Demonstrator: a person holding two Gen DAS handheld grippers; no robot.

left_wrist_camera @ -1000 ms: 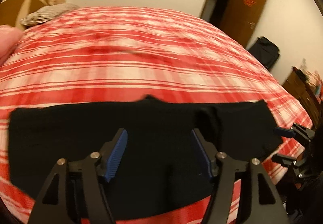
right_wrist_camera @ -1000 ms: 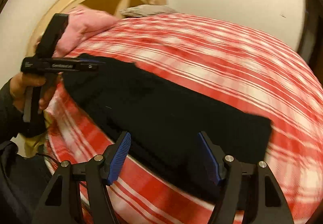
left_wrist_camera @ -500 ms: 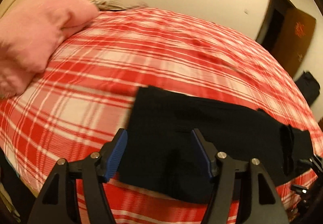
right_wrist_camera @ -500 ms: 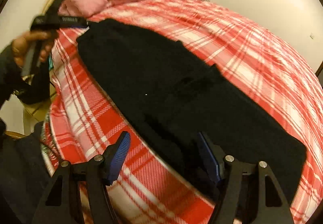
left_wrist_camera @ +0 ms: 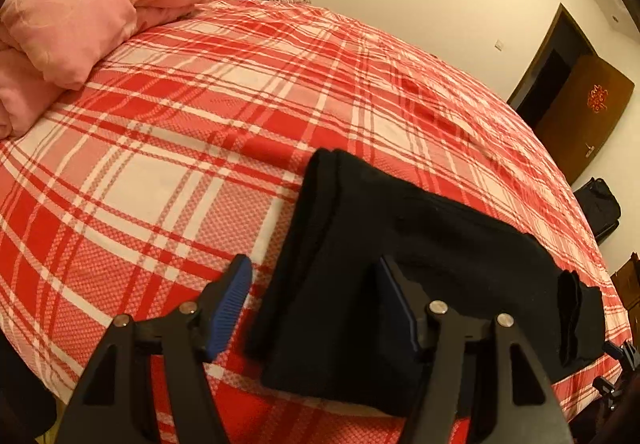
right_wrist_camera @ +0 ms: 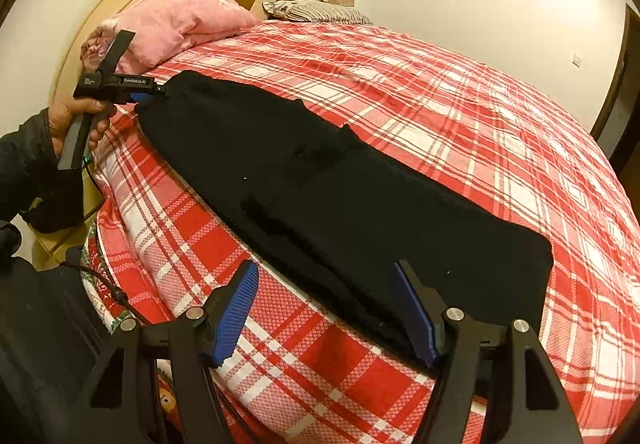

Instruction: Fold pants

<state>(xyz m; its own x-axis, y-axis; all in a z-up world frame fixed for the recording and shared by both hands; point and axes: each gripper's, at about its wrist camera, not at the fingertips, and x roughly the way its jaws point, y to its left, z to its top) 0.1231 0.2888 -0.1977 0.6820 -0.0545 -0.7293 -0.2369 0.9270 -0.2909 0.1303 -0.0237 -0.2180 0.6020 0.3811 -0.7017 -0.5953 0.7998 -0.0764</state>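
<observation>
Left wrist view: left gripper (left_wrist_camera: 316,304) stood wide apart, holding nothing, over the left end of the pants (left_wrist_camera: 420,272) at 6 o'clock; a second earlier it faced the pants' middle, so it had swung toward that end. Pink blanket (left_wrist_camera: 88,3) at 10 o'clock.

Right wrist view: right gripper (right_wrist_camera: 326,310) wide, empty, the pants' near edge between its fingers on the bed (right_wrist_camera: 460,111). The long strip ran to 10 o'clock. Both ends were now covered, probably for a crosswise fold.
</observation>
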